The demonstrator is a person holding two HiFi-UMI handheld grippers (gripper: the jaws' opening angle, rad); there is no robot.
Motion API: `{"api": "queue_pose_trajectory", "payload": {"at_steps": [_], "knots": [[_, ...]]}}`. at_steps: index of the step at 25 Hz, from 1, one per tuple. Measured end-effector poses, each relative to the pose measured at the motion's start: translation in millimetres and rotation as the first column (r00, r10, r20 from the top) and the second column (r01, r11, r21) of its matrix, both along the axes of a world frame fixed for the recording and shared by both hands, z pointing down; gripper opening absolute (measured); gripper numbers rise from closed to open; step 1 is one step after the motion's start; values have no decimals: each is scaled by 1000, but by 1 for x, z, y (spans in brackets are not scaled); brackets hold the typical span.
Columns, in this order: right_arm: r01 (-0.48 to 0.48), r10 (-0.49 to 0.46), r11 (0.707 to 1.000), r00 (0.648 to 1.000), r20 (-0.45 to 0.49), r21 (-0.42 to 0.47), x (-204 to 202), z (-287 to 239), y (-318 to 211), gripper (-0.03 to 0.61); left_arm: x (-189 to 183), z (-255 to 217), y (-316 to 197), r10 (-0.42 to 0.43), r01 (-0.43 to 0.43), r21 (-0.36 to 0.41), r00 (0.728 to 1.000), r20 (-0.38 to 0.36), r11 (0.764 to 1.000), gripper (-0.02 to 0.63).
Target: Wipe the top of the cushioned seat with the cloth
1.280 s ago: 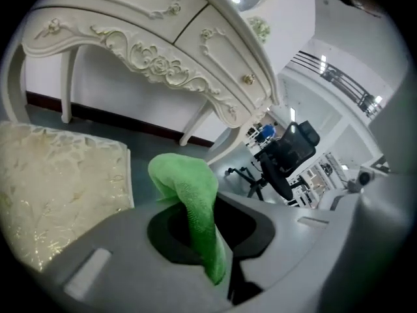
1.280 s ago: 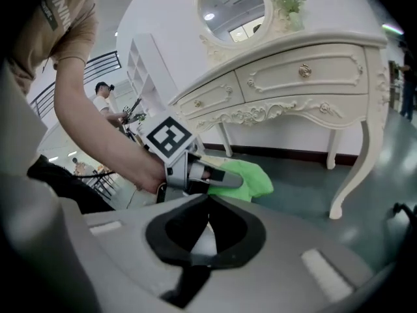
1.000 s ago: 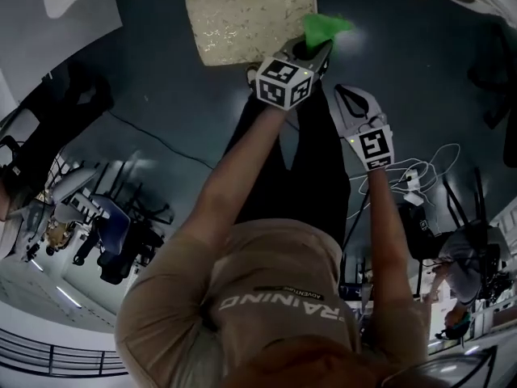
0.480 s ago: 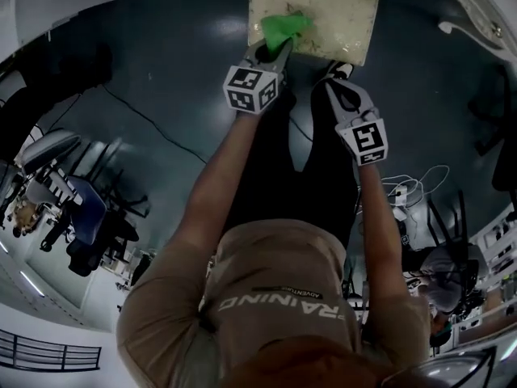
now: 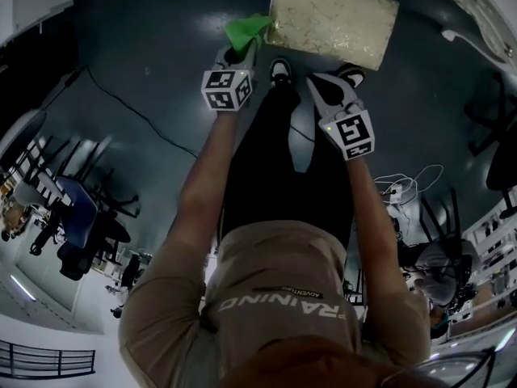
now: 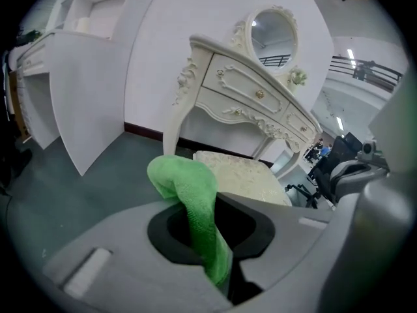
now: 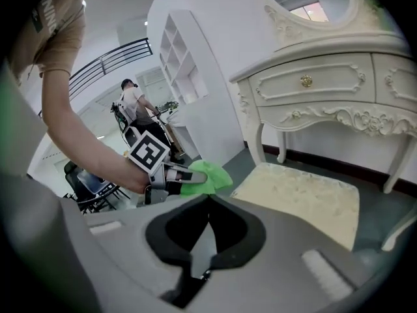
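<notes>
Green cloth (image 5: 246, 29) in left tool (image 5: 239, 50)

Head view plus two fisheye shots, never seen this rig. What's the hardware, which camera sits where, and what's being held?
There is no robot here. A person holds a hand-held tool in each hand, and each tool ends in a two-jaw claw. The head view looks steeply down from a camera on the person's head. The other two views come from cameras on the tools, looking along the jaws. The left claw is clamped on a green cloth, held just off the edge of the cushioned seat, not on its top. The right claw is shut with nothing in it. Behind the seat stands a white dressing table.
</notes>
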State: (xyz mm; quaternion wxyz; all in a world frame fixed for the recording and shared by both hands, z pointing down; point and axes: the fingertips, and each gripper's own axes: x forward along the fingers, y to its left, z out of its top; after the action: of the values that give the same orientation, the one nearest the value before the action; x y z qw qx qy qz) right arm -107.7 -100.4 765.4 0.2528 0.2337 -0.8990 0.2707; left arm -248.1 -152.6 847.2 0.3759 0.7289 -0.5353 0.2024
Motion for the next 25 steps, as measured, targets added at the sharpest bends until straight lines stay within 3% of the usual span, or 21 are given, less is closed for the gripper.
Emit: {"api": "queue_pose_trajectory", "payload": {"at_steps": [4,10,13,25], "knots": [[-19,20,1000,1000,21,-22,-14,6,-2,2,-3,27,6,0,1,-43,1000,4,999,48],[29,-29,999,999,19,-23,-4,10,1,2,29,52,3,31,-31,-53,1000,0,998,48],[29,-29,999,1000,6,-26,25,12,2,2,60,56,4,50,-50,-64,999,-2,997,48],[-143,142,988,990,-22,-52,180,34,0,2,215,59,-3,172,-172,-54,985,-11,984,48]]}}
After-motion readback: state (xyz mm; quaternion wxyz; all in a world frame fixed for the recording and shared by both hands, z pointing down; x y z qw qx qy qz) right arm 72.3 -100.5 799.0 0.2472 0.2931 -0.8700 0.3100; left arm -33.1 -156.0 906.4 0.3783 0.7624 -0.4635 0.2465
